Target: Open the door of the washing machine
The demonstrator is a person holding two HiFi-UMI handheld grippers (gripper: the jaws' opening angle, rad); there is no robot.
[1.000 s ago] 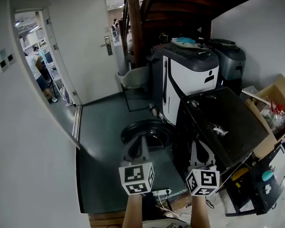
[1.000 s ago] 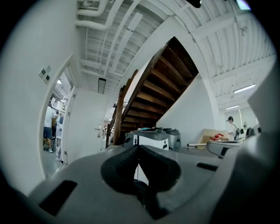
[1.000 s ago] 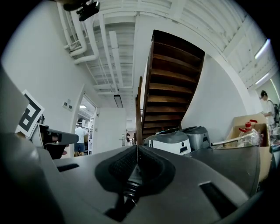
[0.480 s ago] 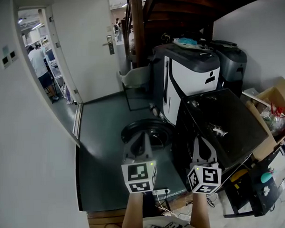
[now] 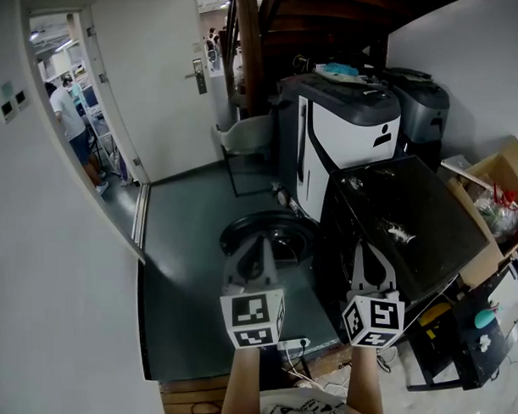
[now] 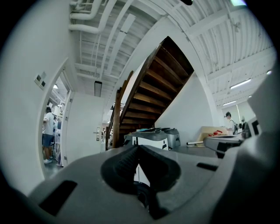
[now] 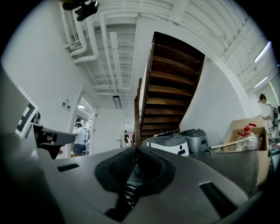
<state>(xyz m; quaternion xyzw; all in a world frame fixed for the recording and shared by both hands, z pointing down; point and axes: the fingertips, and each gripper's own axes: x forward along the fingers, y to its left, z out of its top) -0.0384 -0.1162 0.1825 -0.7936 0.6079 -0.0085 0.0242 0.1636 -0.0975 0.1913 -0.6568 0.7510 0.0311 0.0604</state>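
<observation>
The black washing machine [image 5: 404, 226] stands at the right in the head view. Its round dark door [image 5: 268, 235] hangs swung out to its left, over the grey floor. My left gripper [image 5: 265, 246] is held in front of that door, jaws shut with nothing between them; the left gripper view shows the pads meeting [image 6: 138, 148]. My right gripper [image 5: 365, 251] hovers before the machine's front left corner, also shut and empty, its pads together in the right gripper view [image 7: 137, 148]. Neither gripper touches the machine.
A white-and-black appliance [image 5: 350, 135] and a grey one [image 5: 421, 103] stand behind the washer under a wooden staircase [image 5: 320, 21]. A cardboard box [image 5: 496, 194] sits at the right, a power strip [image 5: 293, 345] lies on the floor, and a person [image 5: 69, 119] stands in the doorway.
Both grippers have stayed where they were, still shut. The person in the doorway has shifted a little.
</observation>
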